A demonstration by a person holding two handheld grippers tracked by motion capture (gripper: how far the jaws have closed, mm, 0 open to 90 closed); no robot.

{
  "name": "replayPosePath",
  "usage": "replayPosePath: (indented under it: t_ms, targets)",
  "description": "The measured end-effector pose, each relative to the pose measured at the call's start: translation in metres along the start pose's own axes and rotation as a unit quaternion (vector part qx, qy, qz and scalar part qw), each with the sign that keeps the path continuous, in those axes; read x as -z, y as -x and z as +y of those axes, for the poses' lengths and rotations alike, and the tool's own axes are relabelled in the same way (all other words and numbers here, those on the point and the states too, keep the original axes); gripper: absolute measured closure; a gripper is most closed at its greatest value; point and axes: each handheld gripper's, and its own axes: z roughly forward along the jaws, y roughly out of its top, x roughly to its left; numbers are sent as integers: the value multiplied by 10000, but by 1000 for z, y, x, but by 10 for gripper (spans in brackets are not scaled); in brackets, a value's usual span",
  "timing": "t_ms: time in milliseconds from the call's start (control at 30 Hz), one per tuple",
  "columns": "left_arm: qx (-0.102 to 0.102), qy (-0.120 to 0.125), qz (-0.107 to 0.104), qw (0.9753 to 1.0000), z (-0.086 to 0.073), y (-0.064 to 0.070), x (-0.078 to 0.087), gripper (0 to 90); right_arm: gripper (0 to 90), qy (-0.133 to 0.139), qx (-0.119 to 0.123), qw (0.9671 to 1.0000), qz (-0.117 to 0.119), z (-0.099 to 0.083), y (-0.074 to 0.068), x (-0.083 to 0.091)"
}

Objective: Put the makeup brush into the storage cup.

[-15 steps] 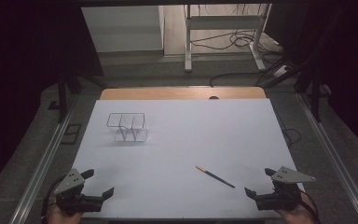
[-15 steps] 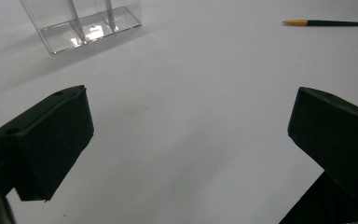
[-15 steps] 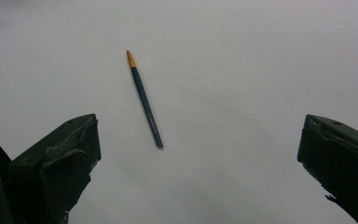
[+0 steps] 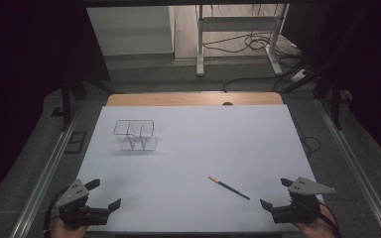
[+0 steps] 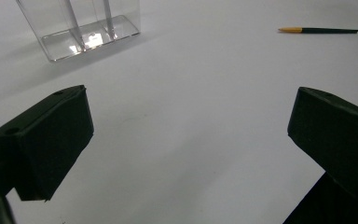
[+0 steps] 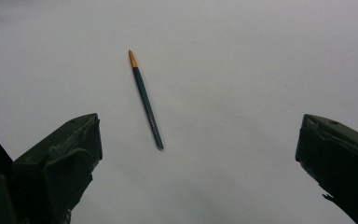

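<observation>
You're working over a white table (image 4: 193, 148) with a strip of bare wood along its far edge. Metal rails run down both sides. Beyond the table the room goes dark, with a grey floor, the legs of a white stand (image 4: 238, 29) and loose cables (image 4: 250, 44) trailing behind it.

Against half a second back, almost nothing has shifted. Your grippers sit at the same near corners, and the pencil and the clear box lie where they were.

Your left gripper (image 4: 104, 194) is down at the near left corner, jaws spread wide with nothing between them. Your right gripper (image 4: 276, 193) mirrors it at the near right corner, also wide open and empty. A grey three-cornered plate sits on top of each.

The pencil (image 4: 228, 188) lies flat on the white surface, near your right gripper and just to its left, not touching it. It is dark green with an orange end, and that orange end points away from you and toward the left. In the right gripper view the pencil (image 6: 146, 100) sits ahead of the open jaws, closer to the left jaw.

The clear box (image 4: 135, 135) stands far left on the table, well apart from both grippers. In the left gripper view the clear box (image 5: 81, 28) shows inner dividers, and the pencil (image 5: 318, 31) lies off at upper right.
</observation>
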Motion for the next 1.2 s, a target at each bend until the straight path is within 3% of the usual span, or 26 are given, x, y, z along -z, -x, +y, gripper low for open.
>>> replayPosePath:
  t_ms: [500,1200]
  targets:
    - [-4,-73,12,10000,-1,0,-2,6,10,35,33,10000,0,2,-1,-1]
    - [130,-95,111,9998,-2,-4,0,6,27,-275,264,9992,108,17,-8,-10]
